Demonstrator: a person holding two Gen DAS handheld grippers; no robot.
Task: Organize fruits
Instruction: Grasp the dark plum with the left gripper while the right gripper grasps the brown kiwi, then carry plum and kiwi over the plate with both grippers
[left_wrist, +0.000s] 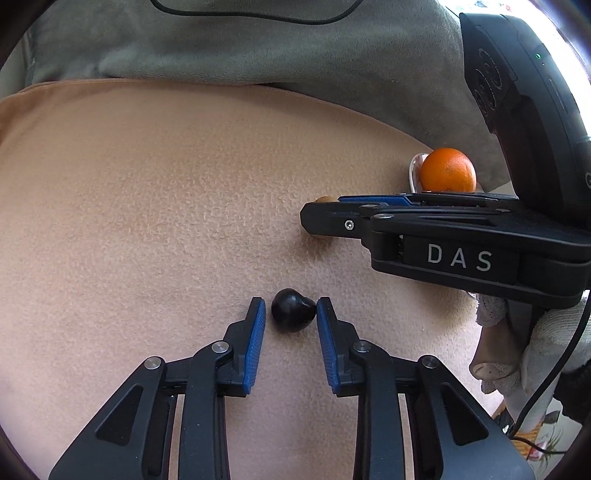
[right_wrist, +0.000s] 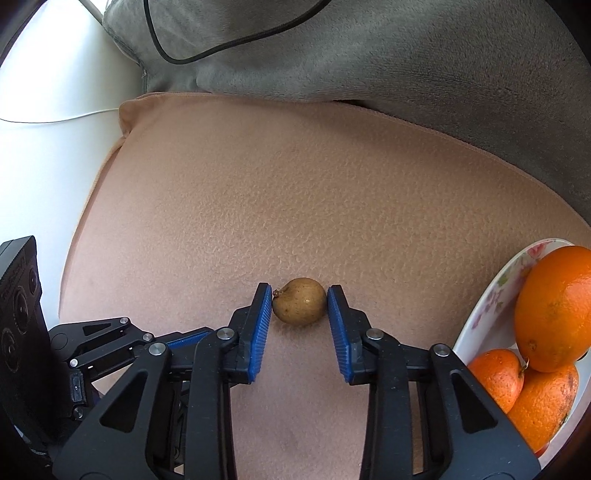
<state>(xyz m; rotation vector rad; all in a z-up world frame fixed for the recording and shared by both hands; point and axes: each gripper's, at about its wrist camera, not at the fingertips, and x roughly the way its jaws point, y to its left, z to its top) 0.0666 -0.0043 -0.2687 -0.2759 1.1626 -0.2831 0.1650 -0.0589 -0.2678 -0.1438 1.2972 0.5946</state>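
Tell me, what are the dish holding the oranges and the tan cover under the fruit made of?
The dish looks like glazed ceramic or melamine: glossy white, printed flowers. The tan cover looks like soft fleece fabric: matte, pebbly nap.

Tan fleece blanket (right_wrist: 295, 192), grey cushion (right_wrist: 369, 55), black cable (right_wrist: 236, 40)

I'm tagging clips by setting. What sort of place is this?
Probably a home, on a sofa or bed: a peach fleece cushion, a grey plush blanket behind it, and a floral ceramic bowl of oranges.

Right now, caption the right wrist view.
Right hand-held gripper brackets small brown fruit beside floral dish of oranges.
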